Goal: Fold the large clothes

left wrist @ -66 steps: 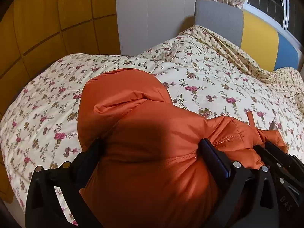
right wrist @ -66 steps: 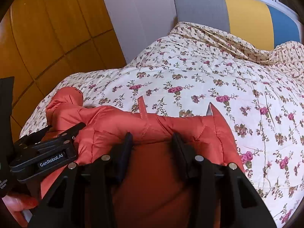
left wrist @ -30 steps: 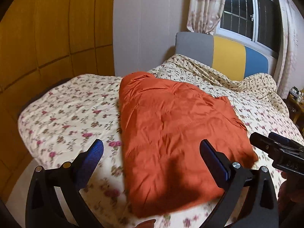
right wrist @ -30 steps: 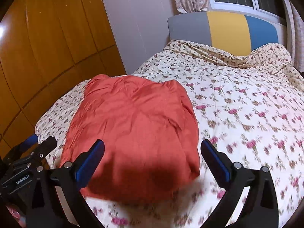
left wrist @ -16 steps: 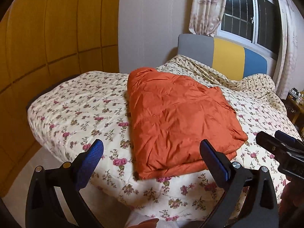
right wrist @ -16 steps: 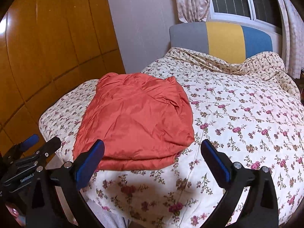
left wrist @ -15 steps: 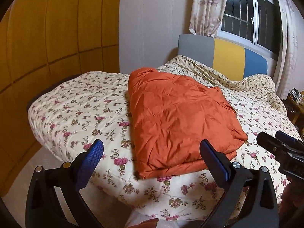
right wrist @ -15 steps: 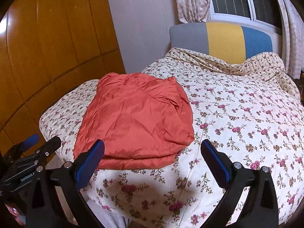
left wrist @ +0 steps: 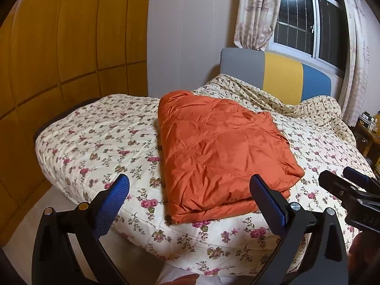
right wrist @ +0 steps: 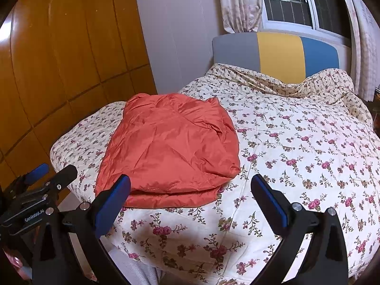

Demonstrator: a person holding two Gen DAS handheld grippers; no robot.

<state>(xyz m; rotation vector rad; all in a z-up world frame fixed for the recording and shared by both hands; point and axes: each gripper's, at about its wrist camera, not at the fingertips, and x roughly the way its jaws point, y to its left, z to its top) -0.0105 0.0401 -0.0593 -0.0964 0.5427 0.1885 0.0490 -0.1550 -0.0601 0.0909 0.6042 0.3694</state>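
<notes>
An orange puffer jacket (left wrist: 220, 152) lies folded into a flat rectangular bundle near the foot of the floral bed (left wrist: 95, 147). The same jacket (right wrist: 171, 147) shows in the right wrist view, left of centre. My left gripper (left wrist: 190, 194) hangs open in front of the bed's near edge, apart from the jacket, nothing between its blue pads. My right gripper (right wrist: 190, 194) is also open and empty, held back from the bed (right wrist: 296, 156). Each gripper appears at the side of the other's view: the right gripper (left wrist: 351, 190) and the left gripper (right wrist: 40, 190).
A wooden wardrobe wall (left wrist: 59, 47) runs along the left. The grey, yellow and blue headboard (left wrist: 280, 73) and a curtained window (left wrist: 304, 23) stand behind the bed. A small side table (left wrist: 368, 133) sits at far right. Pale floor (left wrist: 47, 213) shows below the bed corner.
Both grippers let go of the jacket, opened and drew back from the bed. The jacket now rests folded on the quilt; over the last half second the view barely shifts.
</notes>
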